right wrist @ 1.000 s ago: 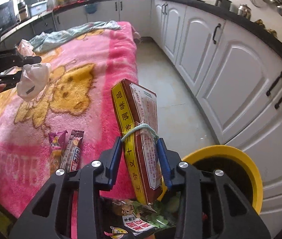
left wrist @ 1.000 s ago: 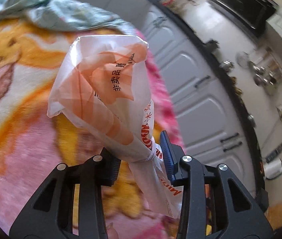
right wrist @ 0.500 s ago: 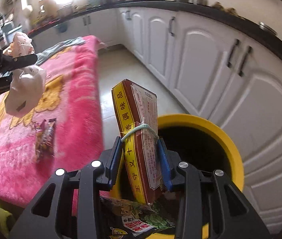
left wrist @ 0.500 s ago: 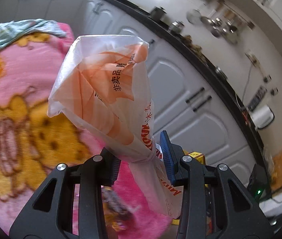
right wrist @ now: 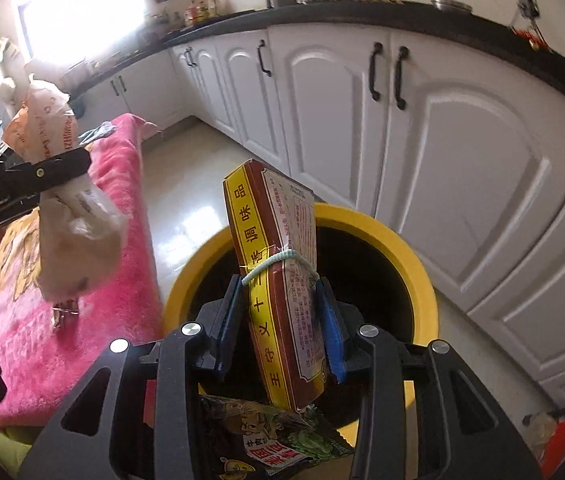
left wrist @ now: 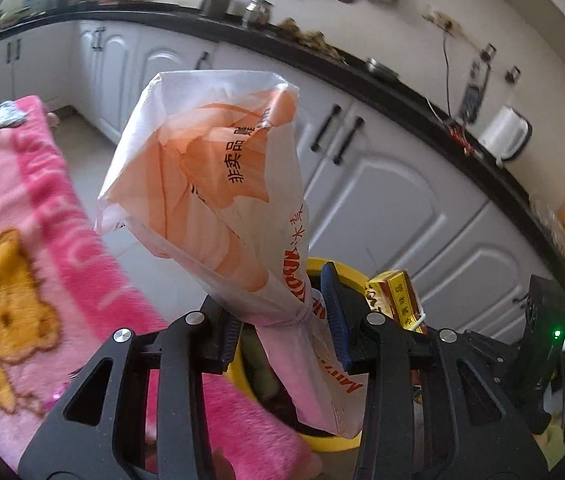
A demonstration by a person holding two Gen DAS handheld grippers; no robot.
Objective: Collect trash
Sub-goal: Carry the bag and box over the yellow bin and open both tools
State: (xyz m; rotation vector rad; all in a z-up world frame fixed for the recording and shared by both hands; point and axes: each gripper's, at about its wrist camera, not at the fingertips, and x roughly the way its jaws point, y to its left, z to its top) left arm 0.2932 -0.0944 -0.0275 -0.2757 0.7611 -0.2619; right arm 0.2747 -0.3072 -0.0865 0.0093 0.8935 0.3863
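Left gripper [left wrist: 282, 320] fingers clenched on tied neck of orange-white plastic bag [left wrist: 218, 184]; bag held upright at 12 o'clock of fingers. Right gripper [right wrist: 278, 320] fingers clamped on brown-yellow box [right wrist: 278, 280], held above yellow bin [right wrist: 422, 280]. Printed wrapper [right wrist: 274, 436] seen at 6 o'clock, below box. Pink blanket [right wrist: 114, 280] spread at 9 o'clock of bin.
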